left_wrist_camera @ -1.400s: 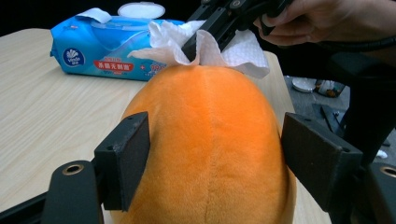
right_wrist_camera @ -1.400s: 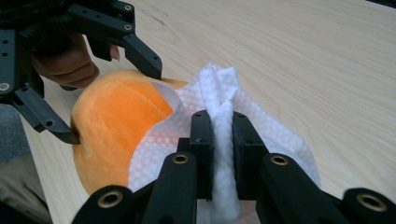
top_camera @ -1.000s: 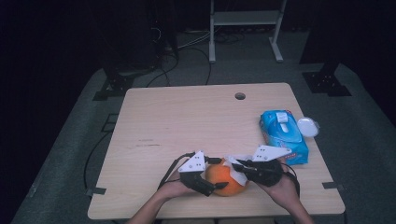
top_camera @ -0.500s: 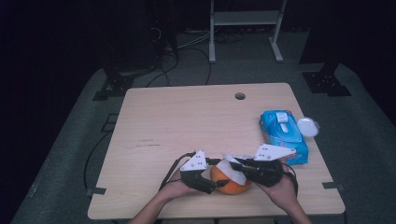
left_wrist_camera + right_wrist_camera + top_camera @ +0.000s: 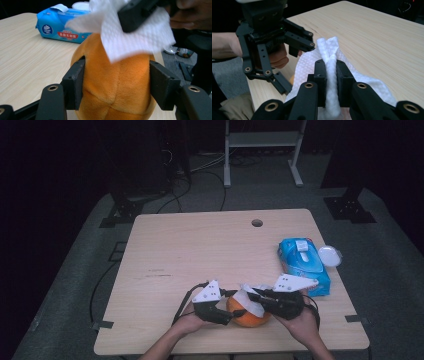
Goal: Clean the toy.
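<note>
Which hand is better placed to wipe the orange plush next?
Right. The right tool is shut on the white tissue, lying on the orange plush. The left tool, jaws just closing, grips the plush.

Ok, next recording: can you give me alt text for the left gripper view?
The left tongs clamp a round orange plush toy between their two black pads on a light wooden table, having just been closing on it. The right tongs press a white paper wipe onto the toy's top, and a blue pack of wet wipes lies behind.
</note>
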